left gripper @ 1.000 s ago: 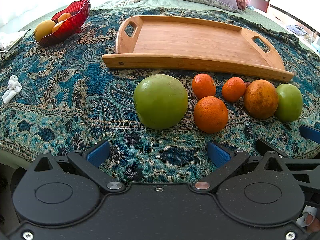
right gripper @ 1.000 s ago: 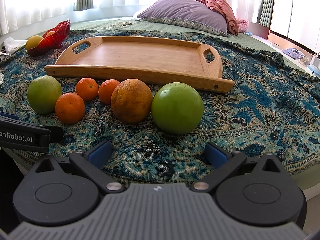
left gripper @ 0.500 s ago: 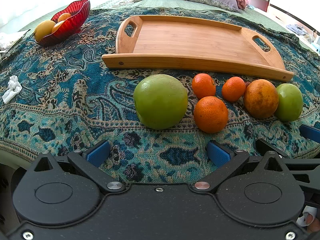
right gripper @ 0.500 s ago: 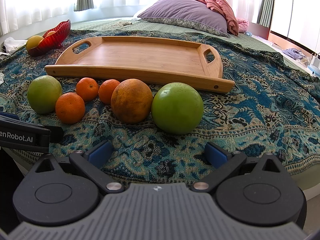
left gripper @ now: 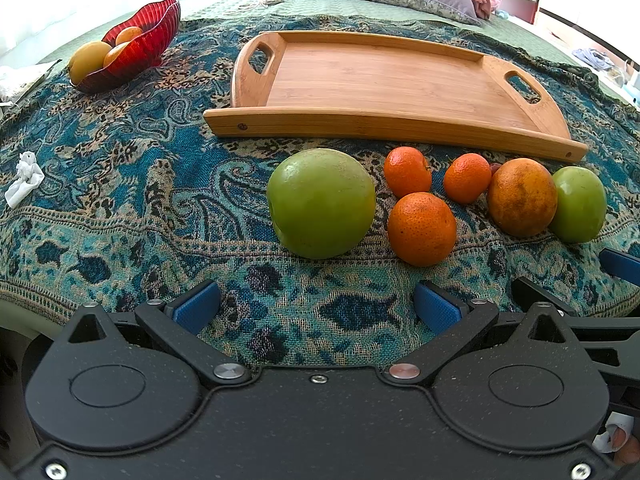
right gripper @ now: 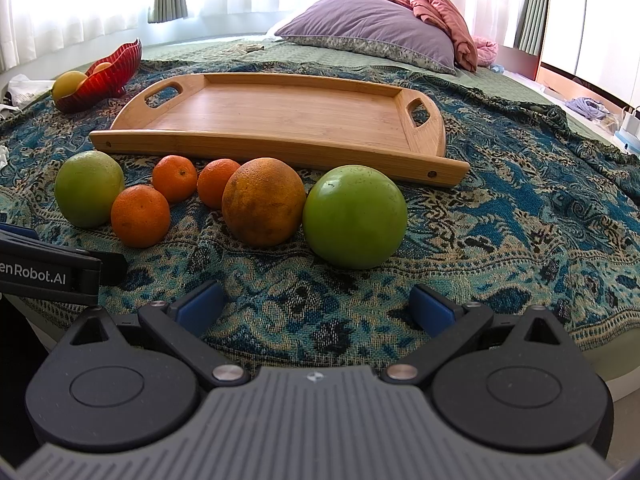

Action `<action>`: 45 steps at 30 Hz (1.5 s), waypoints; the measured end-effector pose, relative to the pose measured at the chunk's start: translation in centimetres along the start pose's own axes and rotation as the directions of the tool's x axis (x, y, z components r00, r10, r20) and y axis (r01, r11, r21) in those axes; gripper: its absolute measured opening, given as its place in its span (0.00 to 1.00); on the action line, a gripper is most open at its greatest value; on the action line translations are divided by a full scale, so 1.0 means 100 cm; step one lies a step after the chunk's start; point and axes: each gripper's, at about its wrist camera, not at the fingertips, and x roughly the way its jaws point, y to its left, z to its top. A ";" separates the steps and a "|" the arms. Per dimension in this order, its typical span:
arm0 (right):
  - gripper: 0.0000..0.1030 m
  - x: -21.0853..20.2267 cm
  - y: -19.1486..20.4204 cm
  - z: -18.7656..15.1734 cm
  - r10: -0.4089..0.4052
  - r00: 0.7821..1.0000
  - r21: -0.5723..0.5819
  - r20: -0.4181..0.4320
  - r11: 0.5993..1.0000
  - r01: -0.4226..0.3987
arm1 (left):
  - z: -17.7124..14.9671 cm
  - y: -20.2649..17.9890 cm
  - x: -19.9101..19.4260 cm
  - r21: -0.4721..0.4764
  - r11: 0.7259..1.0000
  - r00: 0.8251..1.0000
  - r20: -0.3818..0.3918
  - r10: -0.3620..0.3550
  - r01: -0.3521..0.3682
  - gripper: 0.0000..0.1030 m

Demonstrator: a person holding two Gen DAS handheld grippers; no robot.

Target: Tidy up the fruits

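Several fruits lie in a row on the patterned blanket before an empty wooden tray point(left gripper: 384, 80) point(right gripper: 280, 116). My left gripper point(left gripper: 318, 306) is open, just short of a large green fruit point(left gripper: 321, 203) point(right gripper: 89, 188). Right of it sit three small oranges point(left gripper: 421, 228) point(right gripper: 140, 216), a brownish orange point(left gripper: 522, 197) point(right gripper: 263, 201) and a second green fruit point(left gripper: 578, 204) point(right gripper: 355, 216). My right gripper point(right gripper: 316, 306) is open, facing that second green fruit from a short distance. Nothing is between either pair of fingers.
A red bowl point(left gripper: 132, 46) point(right gripper: 108, 72) holding yellow and orange fruit sits far left. A crumpled white tissue point(left gripper: 25, 178) lies at the left. A purple pillow point(right gripper: 372, 32) rests beyond the tray. The bed edge runs just under both grippers.
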 end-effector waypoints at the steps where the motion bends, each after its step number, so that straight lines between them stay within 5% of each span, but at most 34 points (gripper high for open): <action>1: 1.00 0.000 0.000 0.000 0.000 1.000 0.000 0.000 1.000 0.000 | 0.000 0.000 0.000 0.000 1.000 1.000 0.000 0.000 0.000 1.00; 30: 1.00 -0.006 -0.007 -0.005 0.031 0.995 0.016 0.093 0.999 -0.033 | -0.005 0.002 -0.009 0.025 0.999 0.999 0.044 -0.027 0.026 0.98; 37: 0.84 -0.019 -0.008 -0.003 0.031 0.983 0.017 0.179 0.999 -0.034 | -0.004 0.006 -0.024 0.030 0.995 0.990 0.100 -0.102 0.100 0.84; 43: 0.60 -0.019 -0.012 -0.001 -0.078 0.977 0.039 0.197 0.997 0.071 | -0.003 0.009 -0.040 0.016 0.990 0.968 0.204 -0.144 0.143 0.71; 45: 0.59 -0.018 -0.015 -0.002 -0.073 0.977 0.048 0.199 0.997 0.065 | -0.002 0.012 -0.043 -0.004 0.989 0.961 0.236 -0.143 0.148 0.63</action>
